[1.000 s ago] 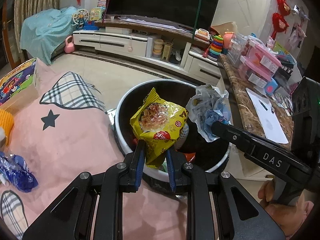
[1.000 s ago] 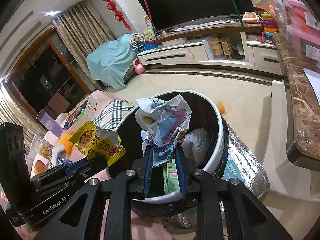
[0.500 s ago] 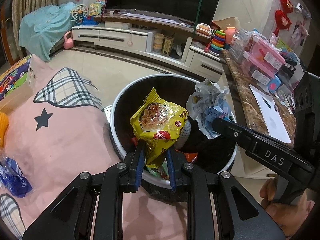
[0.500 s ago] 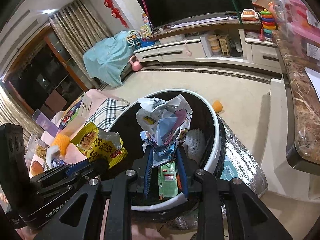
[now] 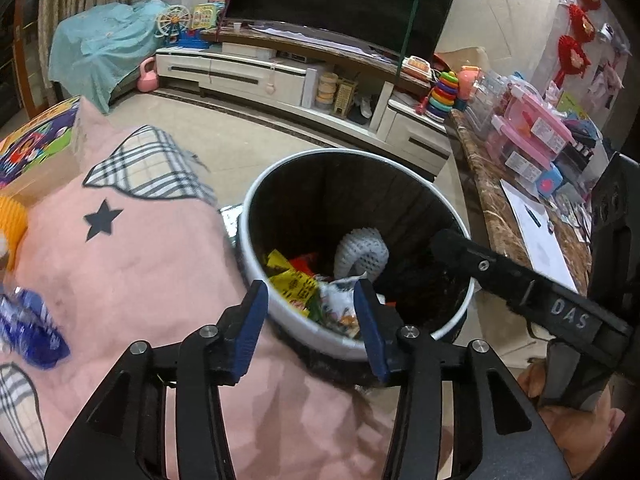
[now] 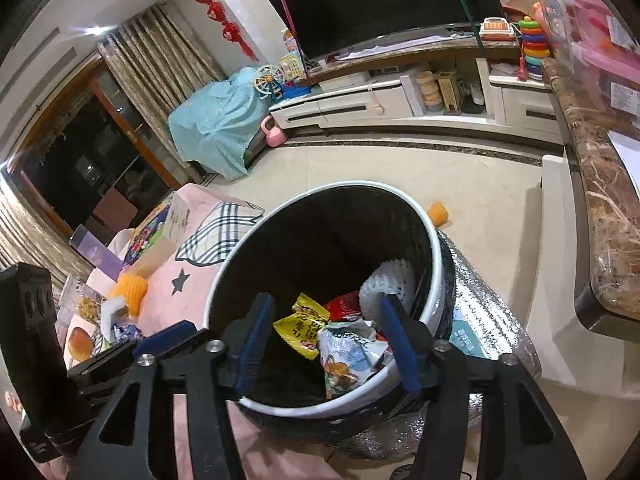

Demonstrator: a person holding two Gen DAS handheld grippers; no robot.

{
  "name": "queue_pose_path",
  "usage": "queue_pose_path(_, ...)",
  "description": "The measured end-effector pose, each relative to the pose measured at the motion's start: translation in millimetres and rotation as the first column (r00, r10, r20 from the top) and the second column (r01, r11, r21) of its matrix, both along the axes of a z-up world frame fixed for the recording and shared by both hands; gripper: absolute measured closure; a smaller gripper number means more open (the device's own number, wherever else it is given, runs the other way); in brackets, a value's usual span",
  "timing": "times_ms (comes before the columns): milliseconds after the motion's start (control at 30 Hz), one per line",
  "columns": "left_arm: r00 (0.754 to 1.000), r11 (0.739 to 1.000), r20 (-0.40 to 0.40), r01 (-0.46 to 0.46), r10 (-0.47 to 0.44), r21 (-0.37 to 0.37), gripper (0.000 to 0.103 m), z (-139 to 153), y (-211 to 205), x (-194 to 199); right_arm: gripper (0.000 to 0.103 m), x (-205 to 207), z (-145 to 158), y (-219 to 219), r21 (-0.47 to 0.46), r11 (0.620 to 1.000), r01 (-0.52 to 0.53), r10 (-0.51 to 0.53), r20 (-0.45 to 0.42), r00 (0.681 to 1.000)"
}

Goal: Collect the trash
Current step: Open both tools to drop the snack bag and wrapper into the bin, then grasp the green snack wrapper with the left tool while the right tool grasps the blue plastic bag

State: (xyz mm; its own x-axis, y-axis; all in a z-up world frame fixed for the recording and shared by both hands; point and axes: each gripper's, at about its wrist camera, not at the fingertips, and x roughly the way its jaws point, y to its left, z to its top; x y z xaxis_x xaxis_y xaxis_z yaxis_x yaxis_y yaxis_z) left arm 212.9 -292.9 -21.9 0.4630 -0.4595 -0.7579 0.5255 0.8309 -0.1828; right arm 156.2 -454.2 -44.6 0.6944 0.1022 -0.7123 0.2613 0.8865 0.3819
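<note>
Left wrist: wrappers (image 5: 298,286) in bin (image 5: 256,280).

The trash bin (image 6: 432,280) is black inside with a white rim. In it lie a yellow wrapper (image 6: 300,330), a red packet (image 6: 344,304) at 1 o'clock from that, a pale blue-and-white bag (image 6: 348,352) and white foam netting (image 6: 390,286). The blanket (image 5: 140,264) is pink with 1 dark star and grey-white plaid patches. Both grippers' pads (image 5: 250,322) are blue.

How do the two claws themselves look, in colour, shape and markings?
Both are black angular frames with silver screws and blue pads on the two fingers. The left claw and right claw look alike. White letters "DAS" mark the right one's side in the left wrist view. No cables or sleeves show.
</note>
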Motion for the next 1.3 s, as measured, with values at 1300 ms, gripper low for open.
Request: queue_pose_path(1300, 0.908, 0.904, -0.048, -0.419, 0.416, -0.084, 0.043, -27.3, 245.3, -65.6, 0.002, -20.8, -13.5, 168.1, 0.068, 0.957, -0.281, 0.281, 0.013, 0.96)
